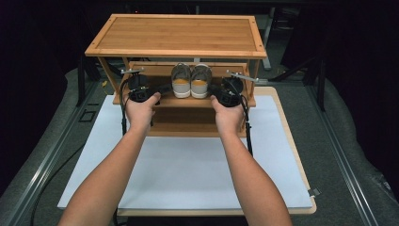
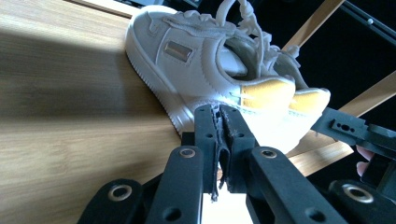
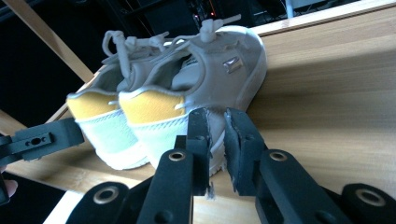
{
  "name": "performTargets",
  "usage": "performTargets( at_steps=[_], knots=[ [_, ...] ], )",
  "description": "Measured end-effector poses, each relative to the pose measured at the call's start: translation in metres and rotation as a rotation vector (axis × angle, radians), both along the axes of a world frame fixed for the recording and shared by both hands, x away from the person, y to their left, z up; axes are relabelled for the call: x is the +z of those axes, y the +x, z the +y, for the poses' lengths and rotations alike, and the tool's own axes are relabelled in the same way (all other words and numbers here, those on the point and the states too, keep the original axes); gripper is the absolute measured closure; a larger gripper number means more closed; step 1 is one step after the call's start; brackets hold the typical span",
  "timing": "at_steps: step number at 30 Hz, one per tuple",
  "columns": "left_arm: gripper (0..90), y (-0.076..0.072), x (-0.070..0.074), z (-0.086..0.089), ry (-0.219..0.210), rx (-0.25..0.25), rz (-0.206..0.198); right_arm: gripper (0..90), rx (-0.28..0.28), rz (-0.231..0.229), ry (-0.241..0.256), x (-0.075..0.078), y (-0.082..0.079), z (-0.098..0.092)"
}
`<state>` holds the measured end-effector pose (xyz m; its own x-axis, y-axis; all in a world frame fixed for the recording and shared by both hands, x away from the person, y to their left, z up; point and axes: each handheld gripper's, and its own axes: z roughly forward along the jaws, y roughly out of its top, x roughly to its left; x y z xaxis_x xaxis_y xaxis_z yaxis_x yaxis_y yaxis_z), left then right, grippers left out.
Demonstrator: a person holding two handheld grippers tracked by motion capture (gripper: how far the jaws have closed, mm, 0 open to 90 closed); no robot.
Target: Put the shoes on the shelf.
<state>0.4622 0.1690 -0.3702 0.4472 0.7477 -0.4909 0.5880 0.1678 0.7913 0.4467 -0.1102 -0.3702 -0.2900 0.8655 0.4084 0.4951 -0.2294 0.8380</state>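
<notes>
Wooden shoe rack (image 1: 179,35) at upper centre of high view, standing on white mat (image 1: 188,169). Pair of white sneakers (image 1: 191,81) with yellow heels on middle shelf, heels toward person. Left gripper (image 1: 162,89) at frame left of pair, jaws clenched together, empty, tips beside left sneaker (image 2: 196,70). Right gripper (image 1: 212,90) at frame right; jaws nearly together with slim gap, nothing between, beside right sneaker (image 3: 196,88).

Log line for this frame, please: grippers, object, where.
left gripper: shut, empty, beside shoes | right gripper: nearly shut, empty | pair of white shoes: side by side on rack's middle shelf, heels toward person
</notes>
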Motion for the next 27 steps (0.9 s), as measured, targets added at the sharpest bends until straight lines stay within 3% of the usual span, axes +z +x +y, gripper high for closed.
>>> performTargets(
  at_steps=[7,9,10,12,19,27],
  knots=[
    [79.4,-0.006,0.003,0.005,-0.028,-0.010,-0.006,71.9,0.017,-0.018,-0.005,0.006,-0.009,-0.002],
    [77.1,-0.010,0.005,0.006,-0.018,-0.019,-0.012,68.4,0.035,-0.030,-0.009,0.009,-0.015,-0.003],
    [76.6,-0.012,0.006,0.006,-0.017,-0.022,-0.015,68.3,0.043,-0.014,-0.028,0.011,-0.018,-0.004],
    [75.9,-0.016,0.009,0.007,-0.016,-0.034,-0.027,67.9,0.054,-0.040,-0.009,0.012,-0.022,-0.004],
    [72.4,-0.029,0.018,0.012,-0.012,-0.058,-0.050,67.8,0.036,-0.041,-0.025,0.013,-0.033,-0.016],
    [66.5,-0.045,0.018,0.019,0.024,-0.087,-0.059,66.8,0.067,-0.058,-0.024,0.015,-0.054,-0.032]
  ],
)
